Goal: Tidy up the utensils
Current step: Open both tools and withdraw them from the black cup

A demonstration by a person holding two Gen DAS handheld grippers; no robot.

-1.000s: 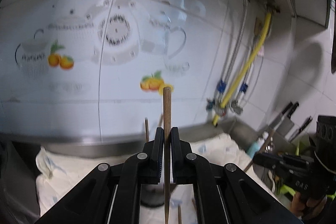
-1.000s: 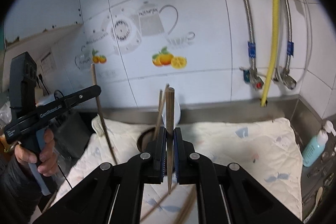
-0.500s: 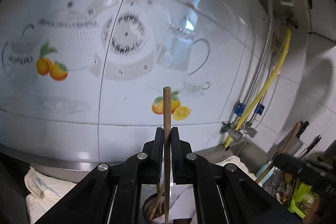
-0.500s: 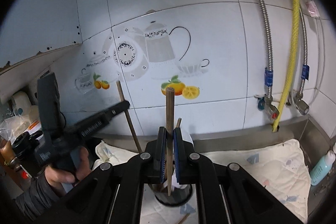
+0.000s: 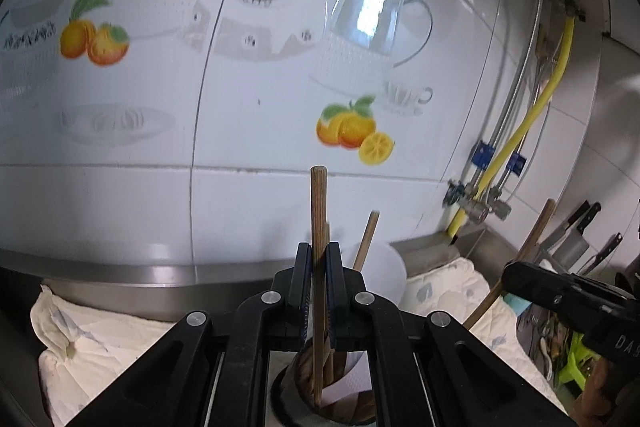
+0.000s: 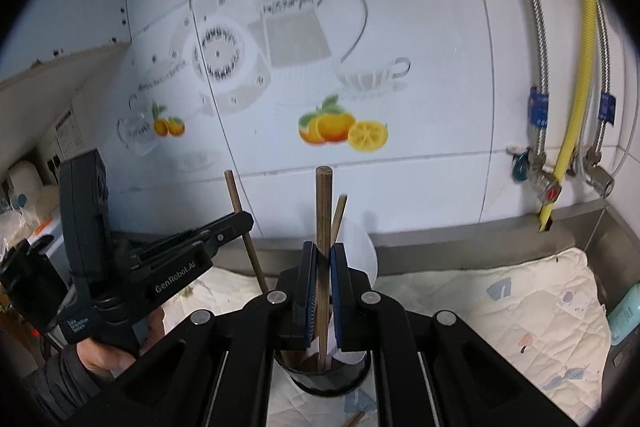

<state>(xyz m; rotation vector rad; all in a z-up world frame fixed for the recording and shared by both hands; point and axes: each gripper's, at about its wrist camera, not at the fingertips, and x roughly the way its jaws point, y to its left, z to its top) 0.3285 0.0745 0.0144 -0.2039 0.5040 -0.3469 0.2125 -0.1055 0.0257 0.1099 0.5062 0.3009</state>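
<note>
Wooden brown chopstick [image 5: 318,267] was clamped upright in my left tongs [image 5: 318,291], tip inside the dark round utensil cup [image 5: 288,397]. Right tongs [image 6: 323,291] were closed on another upright brown wooden chopstick [image 6: 323,227], tip in that cup, on the white quilted cloth [image 6: 532,307].

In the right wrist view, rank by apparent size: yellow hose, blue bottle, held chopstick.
1. Yellow hose, longest.
2. Chopstick in the right gripper, though nearness to the camera inflates it.
3. Blue bottle, partly cut off.
</note>
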